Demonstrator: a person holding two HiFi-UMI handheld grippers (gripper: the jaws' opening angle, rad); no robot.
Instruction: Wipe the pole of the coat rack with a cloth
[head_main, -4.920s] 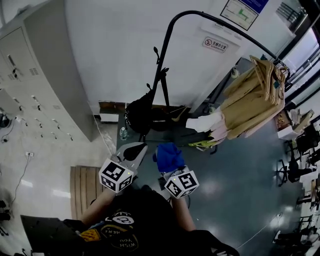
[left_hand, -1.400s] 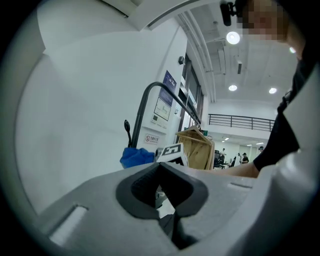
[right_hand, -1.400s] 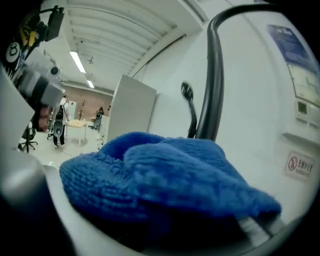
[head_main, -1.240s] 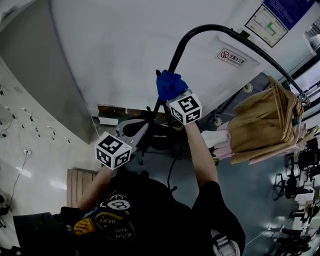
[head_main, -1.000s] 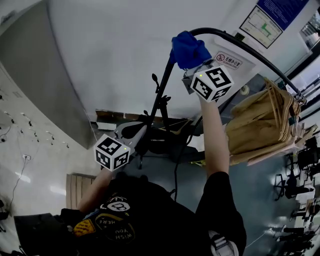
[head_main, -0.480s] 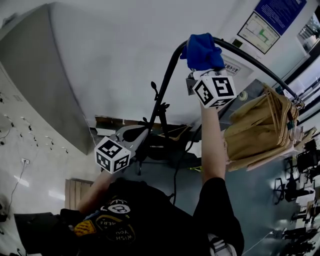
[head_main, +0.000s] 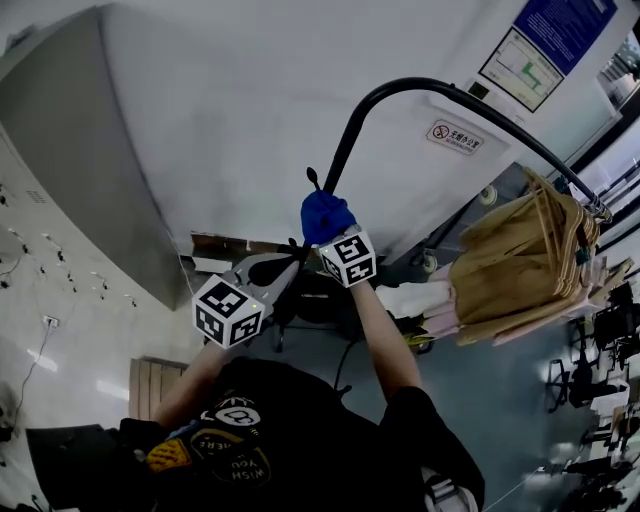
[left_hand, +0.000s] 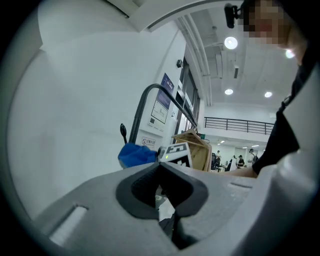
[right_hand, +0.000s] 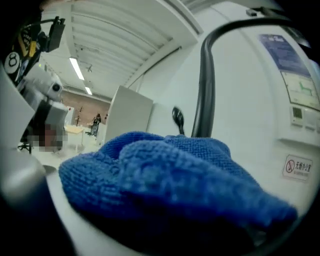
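- far left: one grey locker bank (head_main: 60, 190) along the wall, and one slatted wooden board (head_main: 150, 385) on the floor below it.
- left tongs (head_main: 290, 263): we hold them low, in front of the chest. The tips are together with nothing clamped, and through the loop behind the tips we see only background. They are well apart from the pole (head_main: 347, 135).
- two marker cubes in all, one per tongs: left cube (head_main: 228, 311) and right cube (head_main: 348, 257).
- one blue cloth (head_main: 324, 215), bunched up and clamped in the right tongs (head_main: 334, 238). It fills the right gripper view and covers the tips.
- the cloth sits on the straight lower run of the pole, below the bend. It is just under one small black knob (head_main: 311, 176) that sticks out to the pole's left.
- one pole, black: it rises out of the cloth, bends at the top, then runs right as the hanging rail. In the right gripper view it comes up directly behind the cloth, and the cloth hides the contact patch itself.
- wall behind: three signs, namely one small prohibition sticker (head_main: 447, 134), one framed chart (head_main: 514, 55) and one blue board (head_main: 570, 18).
- far right: one bunch of tan garments (head_main: 515, 245) on hangers, hung on the rail. We can't count the hangers.
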